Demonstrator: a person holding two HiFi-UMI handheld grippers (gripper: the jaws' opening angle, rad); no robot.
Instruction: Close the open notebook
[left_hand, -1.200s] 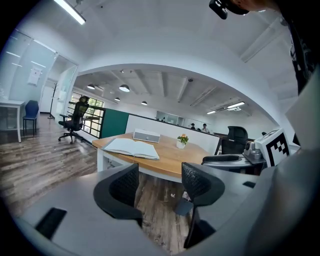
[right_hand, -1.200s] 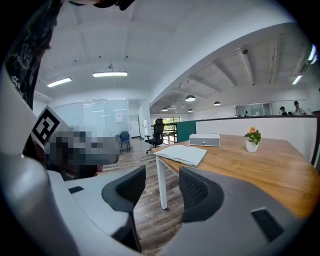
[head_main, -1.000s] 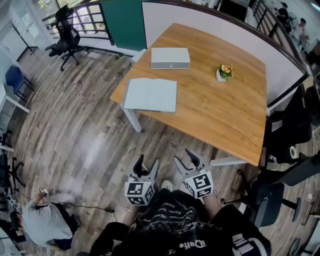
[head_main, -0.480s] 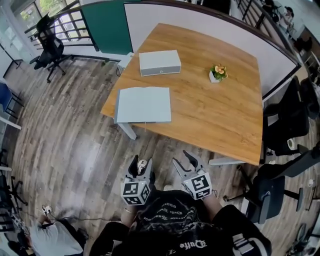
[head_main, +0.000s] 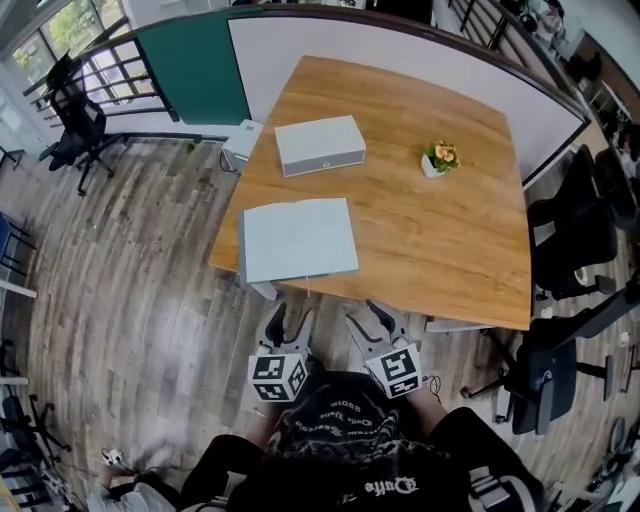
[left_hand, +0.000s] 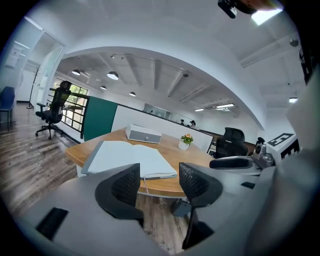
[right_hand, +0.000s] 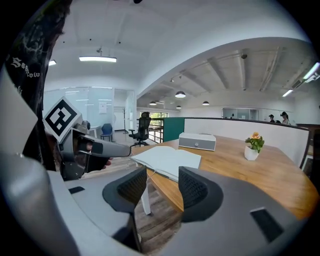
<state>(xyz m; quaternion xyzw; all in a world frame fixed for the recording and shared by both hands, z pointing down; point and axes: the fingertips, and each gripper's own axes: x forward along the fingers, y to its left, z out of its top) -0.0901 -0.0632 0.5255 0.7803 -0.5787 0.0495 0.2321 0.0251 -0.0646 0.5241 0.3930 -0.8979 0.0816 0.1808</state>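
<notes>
Low in the middle of the head view, the left gripper (head_main: 292, 328) and right gripper (head_main: 372, 322) are held side by side over the wooden floor (head_main: 130, 300), just short of the bench (head_main: 430, 230), both pointing towards it. Above them in the frame, the open notebook (head_main: 298, 240) lies flat with pale pages up, at the bench's near left corner, its lower edge right at the bench edge. A thin ribbon (left_hand: 145, 184) hangs down from it. Farther up the frame sit a grey box (head_main: 320, 145) and a small flower pot (head_main: 440, 158).

The left gripper's fingers (left_hand: 124, 186) are spread with nothing between them, though they have just been closing a little. The right gripper's fingers (right_hand: 196, 190) are spread and empty too. Neither gripper touches the notebook.

The likely risk is the notebook's place at the edge: a push along the pages rather than a lift of the cover could slide it off onto the floor. Catching only a few loose pages could crease them and leave the cover open.
</notes>
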